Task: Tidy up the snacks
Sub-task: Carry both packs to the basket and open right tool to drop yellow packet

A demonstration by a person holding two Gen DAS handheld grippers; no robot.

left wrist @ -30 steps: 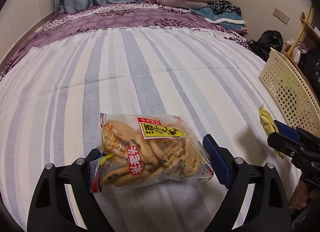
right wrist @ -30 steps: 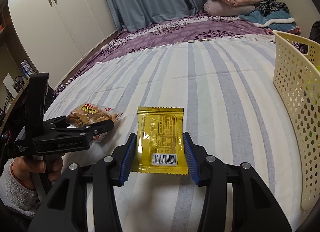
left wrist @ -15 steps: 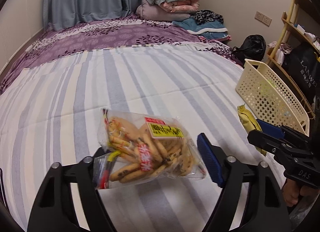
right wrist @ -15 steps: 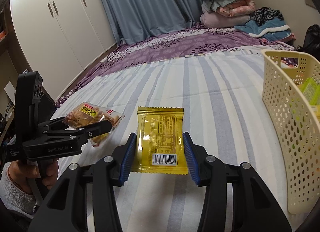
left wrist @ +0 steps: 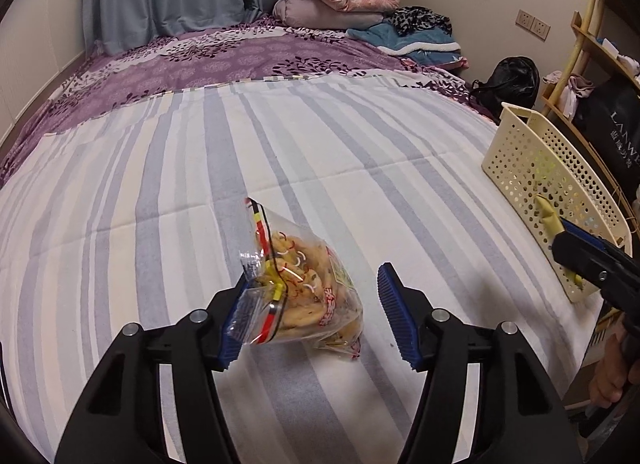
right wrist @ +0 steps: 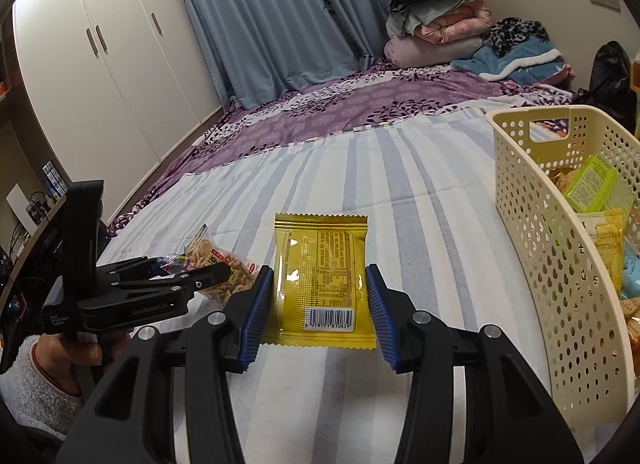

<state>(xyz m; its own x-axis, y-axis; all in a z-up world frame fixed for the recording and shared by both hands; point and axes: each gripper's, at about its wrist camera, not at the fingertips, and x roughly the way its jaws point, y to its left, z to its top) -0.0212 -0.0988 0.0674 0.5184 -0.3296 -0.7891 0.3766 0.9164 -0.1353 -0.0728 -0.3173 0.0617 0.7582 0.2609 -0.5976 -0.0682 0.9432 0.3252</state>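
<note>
My left gripper has its jaws wide apart around a clear bag of biscuits. The bag leans against the left finger and tips up on one end, well short of the right finger; whether it rests on the bed or is lifted I cannot tell. My right gripper is shut on a yellow snack packet, held flat above the striped sheet. A cream perforated basket with several snack packs stands just right of it. The basket and the right gripper also show in the left wrist view.
The striped sheet covers the near bed, a purple floral cover lies behind. Folded bedding is stacked at the far end. A black bag and a shelf stand right of the bed. White wardrobes are on the left.
The biscuit bag has tipped from lying flat to standing on end against my left finger. Both grippers have moved right toward the basket, the yellow packet still held.
</note>
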